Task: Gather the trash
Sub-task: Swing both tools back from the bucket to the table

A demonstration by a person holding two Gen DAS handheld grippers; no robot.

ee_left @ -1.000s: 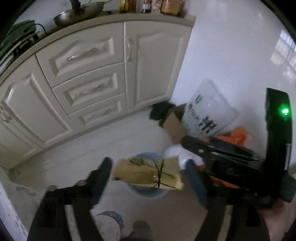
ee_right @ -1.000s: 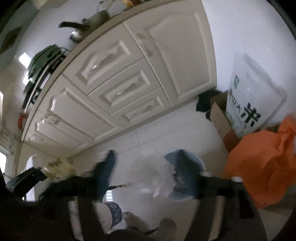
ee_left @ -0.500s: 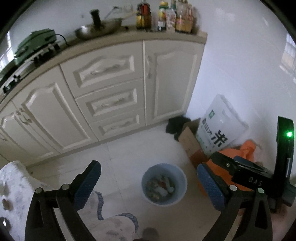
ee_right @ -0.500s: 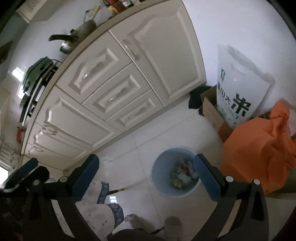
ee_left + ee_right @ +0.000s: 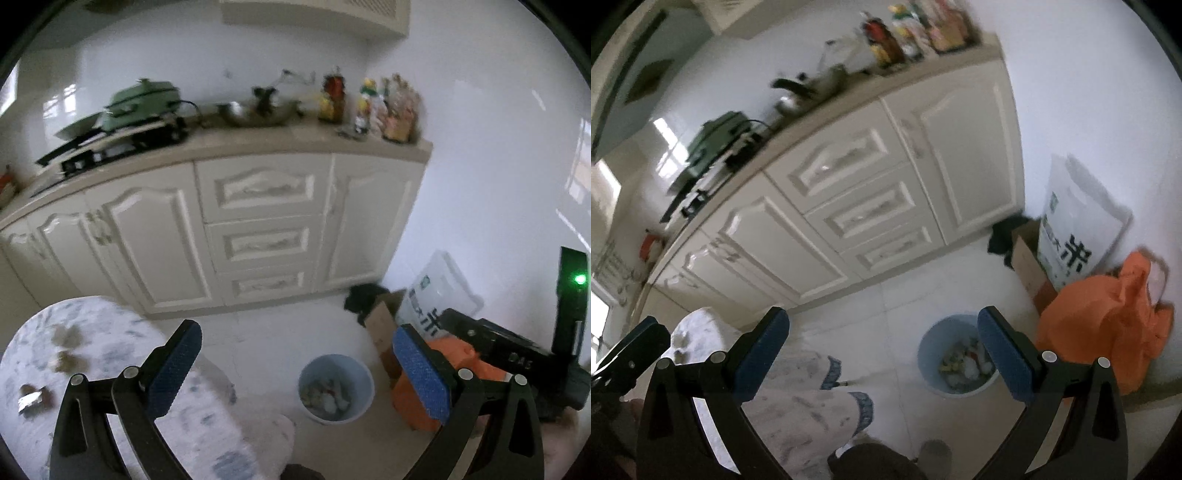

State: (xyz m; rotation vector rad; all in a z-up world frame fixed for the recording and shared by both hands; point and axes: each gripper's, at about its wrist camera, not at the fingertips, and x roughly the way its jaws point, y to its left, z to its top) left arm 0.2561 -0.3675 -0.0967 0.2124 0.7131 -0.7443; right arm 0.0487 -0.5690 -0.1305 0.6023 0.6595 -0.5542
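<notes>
Both tongs, left tongs (image 5: pixel 295 365) and right tongs (image 5: pixel 882 354), spread wide and empty, jaws just opened after letting go. Blue bin (image 5: pixel 336 387) on the floor, trash inside, lying ahead and below. Remaining scraps (image 5: pixel 35 398) on the cloth-covered bench (image 5: pixel 110 339), down-left of the left tongs, the nearer pair.

Kitchen corner, daylight, blurry.
Cream cabinets (image 5: pixel 258 236) with three drawers along far wall, beige countertop (image 5: pixel 258 142), white glossy walls (image 5: pixel 480 166), pale tiled floor (image 5: pixel 280 343). Window glare on right wall.
</notes>
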